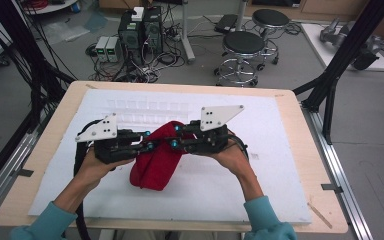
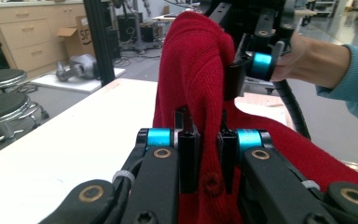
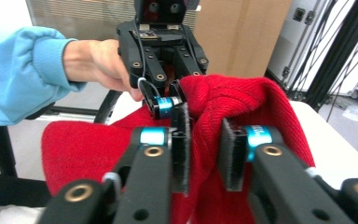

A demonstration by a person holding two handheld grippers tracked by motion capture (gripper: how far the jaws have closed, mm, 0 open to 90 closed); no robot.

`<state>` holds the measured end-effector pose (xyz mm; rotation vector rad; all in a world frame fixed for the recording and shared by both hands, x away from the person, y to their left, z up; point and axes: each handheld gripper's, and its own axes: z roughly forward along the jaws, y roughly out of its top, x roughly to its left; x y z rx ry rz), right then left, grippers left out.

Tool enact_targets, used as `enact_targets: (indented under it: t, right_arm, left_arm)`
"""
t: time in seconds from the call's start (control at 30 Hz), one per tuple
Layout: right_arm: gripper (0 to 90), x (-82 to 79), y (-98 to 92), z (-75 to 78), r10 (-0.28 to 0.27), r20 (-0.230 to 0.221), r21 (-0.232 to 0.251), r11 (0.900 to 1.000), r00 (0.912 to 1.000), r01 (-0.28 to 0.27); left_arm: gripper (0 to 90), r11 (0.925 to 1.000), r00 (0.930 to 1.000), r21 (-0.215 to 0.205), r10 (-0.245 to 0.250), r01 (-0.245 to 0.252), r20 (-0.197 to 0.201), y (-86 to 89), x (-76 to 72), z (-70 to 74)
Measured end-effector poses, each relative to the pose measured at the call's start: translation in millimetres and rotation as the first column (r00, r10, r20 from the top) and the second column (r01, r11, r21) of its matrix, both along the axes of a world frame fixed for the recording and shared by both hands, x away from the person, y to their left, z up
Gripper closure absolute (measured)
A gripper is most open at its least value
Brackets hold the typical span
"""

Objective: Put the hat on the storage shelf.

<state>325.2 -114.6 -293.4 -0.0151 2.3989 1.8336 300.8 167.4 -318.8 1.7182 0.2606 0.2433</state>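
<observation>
**High view: one red knit, pinched from both sides**

High view shows a single red knitted garment (image 1: pixel 155 157) lifted at its top edge above the white sheet (image 1: pixel 260 195) on the bench (image 1: pixel 300 130), its lower part sagging onto the sheet. It hangs that way because two grips share it: the left hand-held gripper (image 1: pixel 141 141) is clamped tight on a fold of the knit, and the right hand-held gripper (image 1: pixel 179 137) pinches a thicker bunch just beside it, its jaws a little apart around the cloth. Holding the two points close together likely lets the person spread or fold the fabric next.

Count: one garment, two hand-held grippers, two hands, two round stools (image 1: pixel 243 44) on the floor behind
</observation>
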Motion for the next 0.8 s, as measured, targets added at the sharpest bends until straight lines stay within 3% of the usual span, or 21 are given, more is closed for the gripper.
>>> enact_targets:
  t: [0.03, 0.17, 0.27, 0.37, 0.5, 0.8]
  right_arm:
    - [73.8, 0.0, 0.0, -0.1, -0.003, 0.003, 0.002, 1.000, 1.0000, 0.003]
    - [51.7, 0.2, -0.3, -0.5, -0.037, -0.007, 0.009, 0.999, 0.9993, 0.037]
    - [29.7, -0.9, -1.0, -0.7, -0.083, -0.018, 0.012, 0.996, 0.9964, 0.083]
    - [20.2, -1.6, -4.1, -0.4, -0.103, -0.039, 0.023, 0.994, 0.9939, 0.104]
    - [15.3, -5.5, -11.1, -0.4, -0.157, -0.055, 0.039, 0.986, 0.9861, 0.159]
    - [15.0, -16.4, -18.3, -4.3, -0.226, -0.075, 0.033, 0.973, 0.9713, 0.229]
  left_arm:
    - [83.5, 1.0000, 1.0000, 0.000, 0.005, -0.005, 0.004, 0.0, -0.5, 0.0]
    - [83.5, 0.9992, 0.9992, 0.004, 0.040, -0.040, -0.001, 1.5, -0.3, -1.1]
    - [83.6, 0.9983, 0.9984, 0.015, 0.057, -0.057, 0.000, 2.7, 0.0, -1.9]
    - [83.6, 0.9967, 0.9969, 0.018, 0.079, -0.079, -0.001, 3.8, -0.3, -1.4]
    - [83.6, 0.9921, 0.9924, 0.027, 0.123, -0.123, 0.000, 4.9, -0.3, -0.9]
    - [83.6, 0.9789, 0.9796, 0.041, 0.201, -0.200, -0.008, 3.8, 0.6, -0.8]
